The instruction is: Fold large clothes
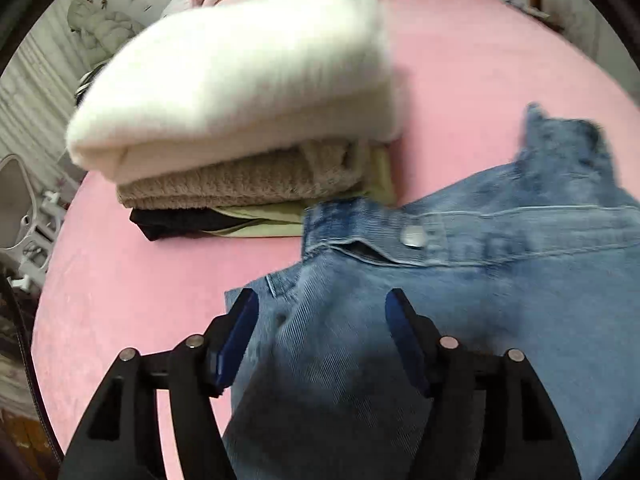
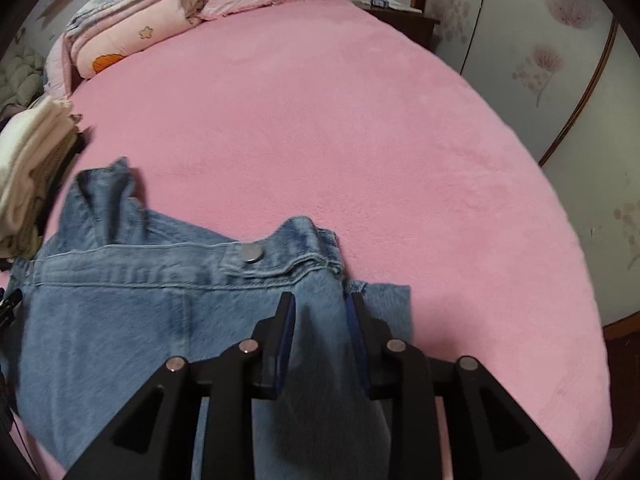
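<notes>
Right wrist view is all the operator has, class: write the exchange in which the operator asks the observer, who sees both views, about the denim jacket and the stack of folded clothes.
Operator: Is the left gripper open?
Observer: Yes, the left gripper is open, fingers astride the denim jacket.
Operator: What lies under the white sweater?
Observer: Under the white sweater, a tan fleece, then an olive garment beside a black one.
Operator: Does the jacket touch the stack?
Observer: Its collar overlaps the olive garment's corner.
</notes>
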{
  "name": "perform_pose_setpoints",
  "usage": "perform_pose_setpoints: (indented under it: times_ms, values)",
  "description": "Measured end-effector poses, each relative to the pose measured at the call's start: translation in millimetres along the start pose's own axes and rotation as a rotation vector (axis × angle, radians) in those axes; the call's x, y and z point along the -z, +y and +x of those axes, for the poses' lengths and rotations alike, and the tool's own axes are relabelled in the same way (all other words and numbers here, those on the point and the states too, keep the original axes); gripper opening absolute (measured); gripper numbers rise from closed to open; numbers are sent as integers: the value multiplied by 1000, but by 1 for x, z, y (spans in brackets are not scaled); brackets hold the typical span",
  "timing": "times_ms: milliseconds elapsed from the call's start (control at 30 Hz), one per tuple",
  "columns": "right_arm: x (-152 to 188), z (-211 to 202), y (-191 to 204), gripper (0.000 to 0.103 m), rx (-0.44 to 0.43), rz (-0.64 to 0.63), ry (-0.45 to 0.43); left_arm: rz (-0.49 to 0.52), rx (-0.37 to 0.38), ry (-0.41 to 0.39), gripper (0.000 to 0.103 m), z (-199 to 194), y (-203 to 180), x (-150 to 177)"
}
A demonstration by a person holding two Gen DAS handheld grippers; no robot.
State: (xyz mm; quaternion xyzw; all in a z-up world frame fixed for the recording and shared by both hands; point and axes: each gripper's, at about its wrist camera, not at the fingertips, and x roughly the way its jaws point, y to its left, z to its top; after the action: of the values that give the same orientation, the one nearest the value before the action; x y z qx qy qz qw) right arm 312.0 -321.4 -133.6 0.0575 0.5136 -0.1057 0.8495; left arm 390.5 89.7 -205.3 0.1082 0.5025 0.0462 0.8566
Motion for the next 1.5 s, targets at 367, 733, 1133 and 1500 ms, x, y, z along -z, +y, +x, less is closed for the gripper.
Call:
perform_pose_setpoints:
  times_ms: [367, 733, 1133, 1500]
  values:
    - [34, -121, 47, 27, -81, -58, -97, 27, 159, -61, 86, -145, -24, 32]
    - [91, -187, 97, 28, -103, -156, -138, -35, 271, -83, 86, -225, -30, 75]
    - [128, -196, 127, 28, -124, -119, -167, -172, 316, -5, 87, -214, -10, 136]
    - [143, -176, 170, 28, -148, -164, -151, -323, 373, 111, 87, -172, 9, 175]
